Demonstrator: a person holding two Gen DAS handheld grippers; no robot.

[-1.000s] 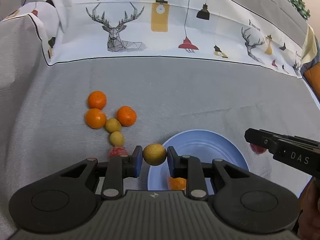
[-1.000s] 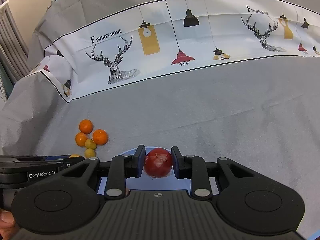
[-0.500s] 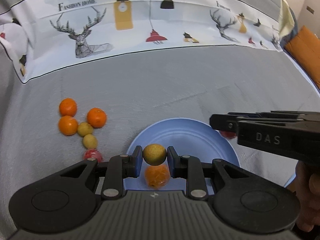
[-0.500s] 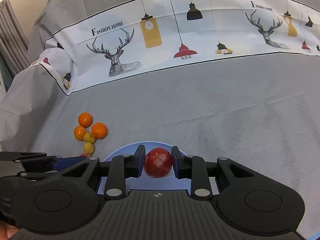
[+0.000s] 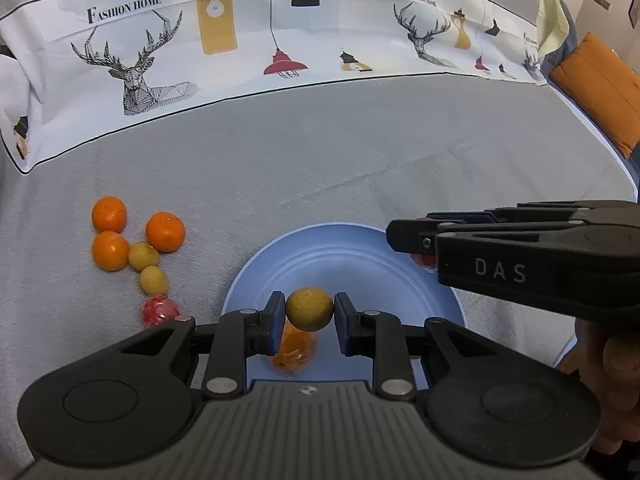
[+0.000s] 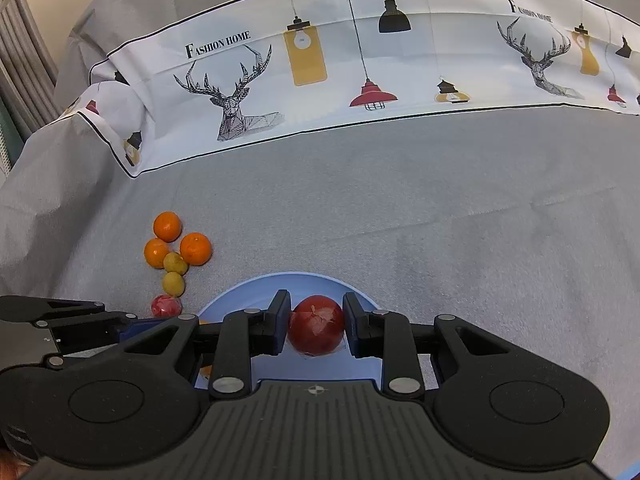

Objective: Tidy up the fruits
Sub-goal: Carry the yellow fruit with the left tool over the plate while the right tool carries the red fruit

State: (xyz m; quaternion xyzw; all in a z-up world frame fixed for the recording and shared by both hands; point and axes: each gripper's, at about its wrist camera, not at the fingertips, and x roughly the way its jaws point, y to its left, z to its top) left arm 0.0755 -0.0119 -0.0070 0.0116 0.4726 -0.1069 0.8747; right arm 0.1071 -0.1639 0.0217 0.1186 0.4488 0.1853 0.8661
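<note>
My left gripper (image 5: 309, 310) is shut on a yellow-green round fruit (image 5: 309, 307) and holds it over the near part of the blue plate (image 5: 348, 256). An orange (image 5: 295, 349) lies on the plate right under it. My right gripper (image 6: 316, 326) is shut on a red fruit (image 6: 317, 330) over the same plate (image 6: 288, 284); it also shows from the side in the left wrist view (image 5: 404, 236). On the grey cloth left of the plate lie three oranges (image 5: 165, 231), two yellow-green fruits (image 5: 153, 280) and a red fruit (image 5: 159, 311).
A grey cloth (image 5: 320, 168) covers the surface, with a white printed band (image 5: 280, 40) across the back. An orange cushion (image 5: 600, 88) sits at the far right. The cloth's fold drops off at the far left (image 6: 40, 160).
My left gripper has moved right with its yellow-green fruit, from the plate's left rim to over the plate. My right gripper has come in over the plate's right side with the red fruit.
</note>
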